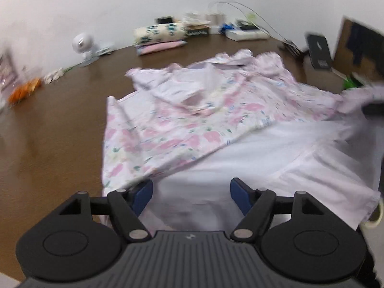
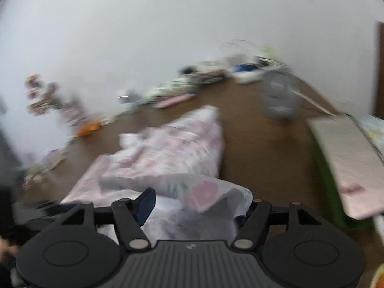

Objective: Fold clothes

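Left wrist view is the sharper one: left gripper spread wide with nothing in it, over one pink-print shirt lying on the brown table. The blurry right wrist view shows the right gripper with shirt cloth bunched between its fingers, clamped or not I can't tell. White wall behind, one folded stack at the table's back.

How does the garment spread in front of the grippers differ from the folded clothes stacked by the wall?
The pink printed garment lies spread and rumpled mid-table, part turned to show its pale inside; the folded clothes sit in a compact stack by the wall. The garment's print is pink; the stack's top piece is cream with dark teal marks, over a pink piece. Both rest on the brown table.
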The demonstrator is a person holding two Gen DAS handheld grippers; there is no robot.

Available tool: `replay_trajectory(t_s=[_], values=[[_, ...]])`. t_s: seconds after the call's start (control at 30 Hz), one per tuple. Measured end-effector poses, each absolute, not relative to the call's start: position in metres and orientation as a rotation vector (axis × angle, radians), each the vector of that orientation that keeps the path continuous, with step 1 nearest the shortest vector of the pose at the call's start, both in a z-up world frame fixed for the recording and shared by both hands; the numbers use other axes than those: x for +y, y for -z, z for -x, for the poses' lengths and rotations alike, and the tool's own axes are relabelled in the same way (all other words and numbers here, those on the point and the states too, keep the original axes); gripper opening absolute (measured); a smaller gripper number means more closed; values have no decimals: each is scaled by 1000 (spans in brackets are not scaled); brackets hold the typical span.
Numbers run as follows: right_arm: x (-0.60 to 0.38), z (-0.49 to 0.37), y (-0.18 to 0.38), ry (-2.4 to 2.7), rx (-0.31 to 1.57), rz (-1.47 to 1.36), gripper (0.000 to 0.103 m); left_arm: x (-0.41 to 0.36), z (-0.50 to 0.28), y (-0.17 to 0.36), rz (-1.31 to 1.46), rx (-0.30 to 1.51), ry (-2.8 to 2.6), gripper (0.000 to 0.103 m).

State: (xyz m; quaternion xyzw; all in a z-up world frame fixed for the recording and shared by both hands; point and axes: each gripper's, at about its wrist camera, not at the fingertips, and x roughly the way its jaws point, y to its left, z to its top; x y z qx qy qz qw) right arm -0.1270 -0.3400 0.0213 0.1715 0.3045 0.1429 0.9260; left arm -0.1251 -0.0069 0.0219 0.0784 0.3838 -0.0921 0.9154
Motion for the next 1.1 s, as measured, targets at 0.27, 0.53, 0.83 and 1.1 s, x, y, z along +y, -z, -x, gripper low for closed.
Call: replay_trajectory(t_s=[0.27, 0.53, 0.83, 1.1], values=[[-368, 134, -26, -358, 531, -498, 62, 36, 127, -23, -88, 792, 147, 75], [-396, 124, -12, -366, 518, -724, 67, 82, 105, -23, -141, 738, -27, 68], [-283, 119, -54, -418, 429, -103, 69, 77, 131, -58, 36, 692, 128, 82], [-150, -19, -50, -582, 564, 177, 69, 74, 135, -29, 11, 789, 121, 74]])
